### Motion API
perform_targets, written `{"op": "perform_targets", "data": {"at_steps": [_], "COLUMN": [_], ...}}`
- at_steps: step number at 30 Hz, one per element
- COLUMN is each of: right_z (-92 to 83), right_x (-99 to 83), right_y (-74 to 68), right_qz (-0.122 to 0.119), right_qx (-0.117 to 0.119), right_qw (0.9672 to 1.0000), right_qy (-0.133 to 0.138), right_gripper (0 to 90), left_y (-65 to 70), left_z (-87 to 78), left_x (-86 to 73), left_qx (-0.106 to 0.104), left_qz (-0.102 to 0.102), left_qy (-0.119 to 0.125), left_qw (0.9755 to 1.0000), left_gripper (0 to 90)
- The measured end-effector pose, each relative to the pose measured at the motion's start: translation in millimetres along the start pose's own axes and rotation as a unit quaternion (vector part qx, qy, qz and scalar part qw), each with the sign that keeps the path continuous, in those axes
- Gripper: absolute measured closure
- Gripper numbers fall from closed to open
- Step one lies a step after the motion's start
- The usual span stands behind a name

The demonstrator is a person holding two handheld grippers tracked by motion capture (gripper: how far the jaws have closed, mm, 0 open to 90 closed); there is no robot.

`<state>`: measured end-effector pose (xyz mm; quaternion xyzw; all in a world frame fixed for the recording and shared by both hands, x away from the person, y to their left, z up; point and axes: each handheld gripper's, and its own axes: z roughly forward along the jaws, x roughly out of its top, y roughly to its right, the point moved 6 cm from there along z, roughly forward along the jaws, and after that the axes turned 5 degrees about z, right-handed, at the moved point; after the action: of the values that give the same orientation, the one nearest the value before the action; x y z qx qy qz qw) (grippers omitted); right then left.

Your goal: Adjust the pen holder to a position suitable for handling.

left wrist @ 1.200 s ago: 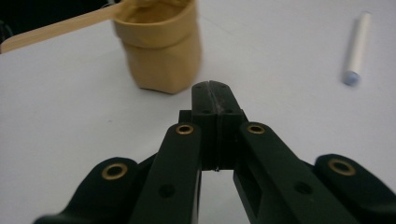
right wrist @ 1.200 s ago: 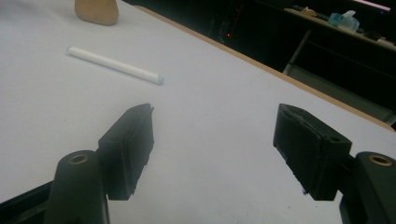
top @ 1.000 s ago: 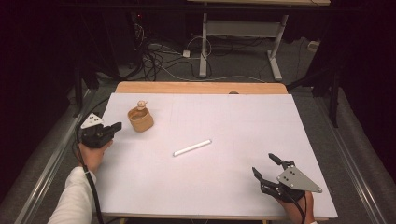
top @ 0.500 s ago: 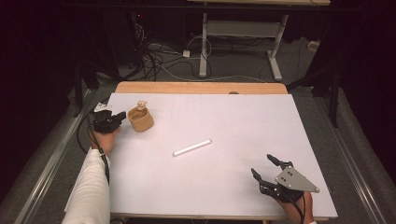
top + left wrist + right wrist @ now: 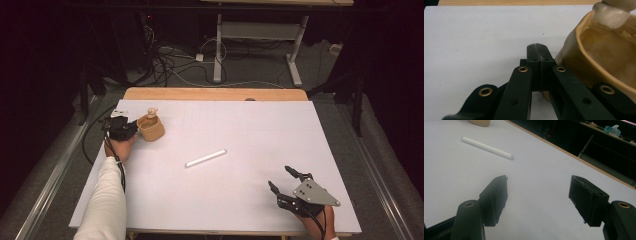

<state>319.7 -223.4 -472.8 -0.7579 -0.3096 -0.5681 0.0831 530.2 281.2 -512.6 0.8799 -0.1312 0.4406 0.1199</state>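
left gripper (image 5: 539, 53) pressed closed just beside the tan round cup (image 5: 151, 128); right gripper (image 5: 539, 195) spread wide over the white-covered bench (image 5: 260, 130), white cylindrical stick (image 5: 205, 158) between them

No writing, label, brand, number or sign can be read anywhere in these views.
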Motion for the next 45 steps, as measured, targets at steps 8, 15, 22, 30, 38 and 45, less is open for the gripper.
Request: {"op": "perform_targets", "data": {"at_steps": [8,15,22,30,38,45], "right_z": [2.4,3.4,4.2,4.2,3.0,3.7], "right_x": [0.3,-1.2,-1.8,-1.9,-0.1,1.2], "right_y": [-2.4,-2.9,-4.9,-6.5,-6.1,-7.6], "right_qz": [-0.003,-0.006,-0.01,-0.014,-0.014,-0.015], "right_qx": [0.005,0.008,0.01,0.012,0.009,0.01], "right_qw": [1.0,0.9999,0.9999,0.9998,0.9998,0.9998], "right_qy": [-0.002,-0.004,-0.007,-0.01,-0.007,-0.005], "right_gripper": [31.6,31.7,31.9,32.1,32.1,32.1], "left_y": [16.3,25.3,21.1,19.3,25.7,31.5], "left_z": [8.8,14.8,13.9,7.4,1.0,4.9], "left_x": [4.4,6.1,5.7,1.5,-4.9,-8.2], "left_qx": [-0.02,-0.038,-0.037,-0.046,-0.033,-0.021], "left_qz": [0.036,0.07,0.053,0.045,0.043,0.067], "left_qy": [-0.006,-0.014,-0.015,-0.02,-0.023,-0.053], "left_qw": [0.9991,0.9967,0.9978,0.9977,0.9983,0.9961], "left_gripper": [87.2,87.1,87.2,87.3,87.3,87.4]}}
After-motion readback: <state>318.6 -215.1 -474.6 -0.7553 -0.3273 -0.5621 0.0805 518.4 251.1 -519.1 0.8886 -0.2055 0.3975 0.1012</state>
